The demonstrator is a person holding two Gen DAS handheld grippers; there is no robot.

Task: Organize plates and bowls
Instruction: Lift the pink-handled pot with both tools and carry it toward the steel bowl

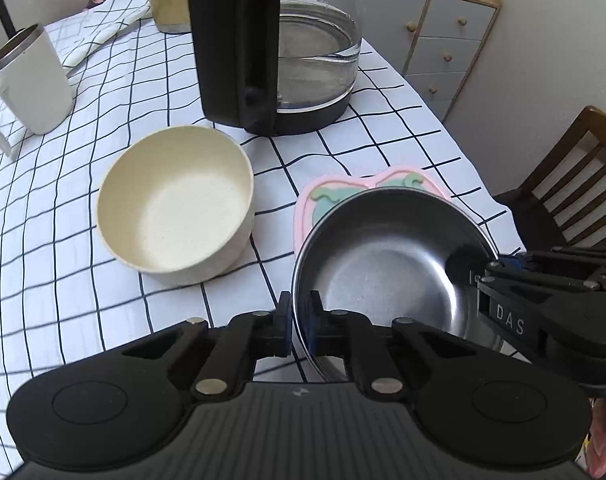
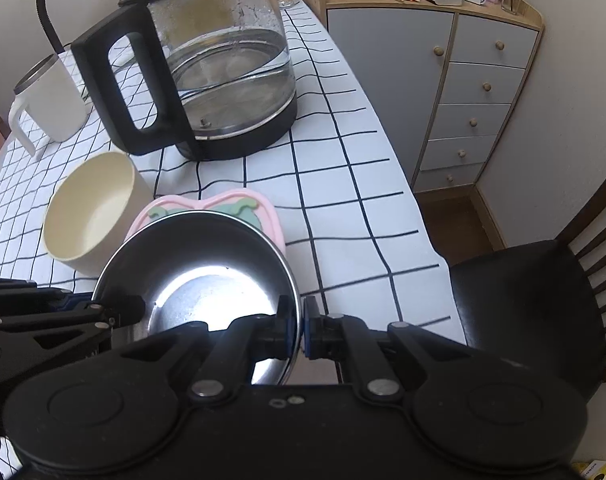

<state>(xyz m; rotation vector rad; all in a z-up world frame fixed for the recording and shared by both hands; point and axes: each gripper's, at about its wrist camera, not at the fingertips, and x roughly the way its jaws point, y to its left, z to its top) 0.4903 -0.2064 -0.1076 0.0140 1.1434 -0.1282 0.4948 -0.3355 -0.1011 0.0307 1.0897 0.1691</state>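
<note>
A steel bowl [image 1: 383, 268] [image 2: 207, 268] sits over a pink mat [image 1: 335, 186] [image 2: 223, 204] with green shapes; whether it rests on the mat or hangs above it I cannot tell. My left gripper [image 1: 299, 318] is shut on the bowl's near left rim, one finger inside and one outside. The right gripper [image 2: 299, 320] is shut on the opposite rim and shows in the left wrist view as the right gripper [image 1: 477, 278]. In the right wrist view the left gripper [image 2: 121, 308] reaches in from the left. A cream bowl [image 1: 175, 204] [image 2: 91, 216] stands upright and empty just left of the mat.
A glass kettle [image 1: 287, 52] [image 2: 207, 76] with a black handle stands behind the bowls, and a white mug [image 1: 31, 80] [image 2: 51, 100] is at the far left. The checked tablecloth [image 1: 383, 136] ends at the right, beside a dark chair [image 2: 535, 304] and a grey cabinet [image 2: 463, 100].
</note>
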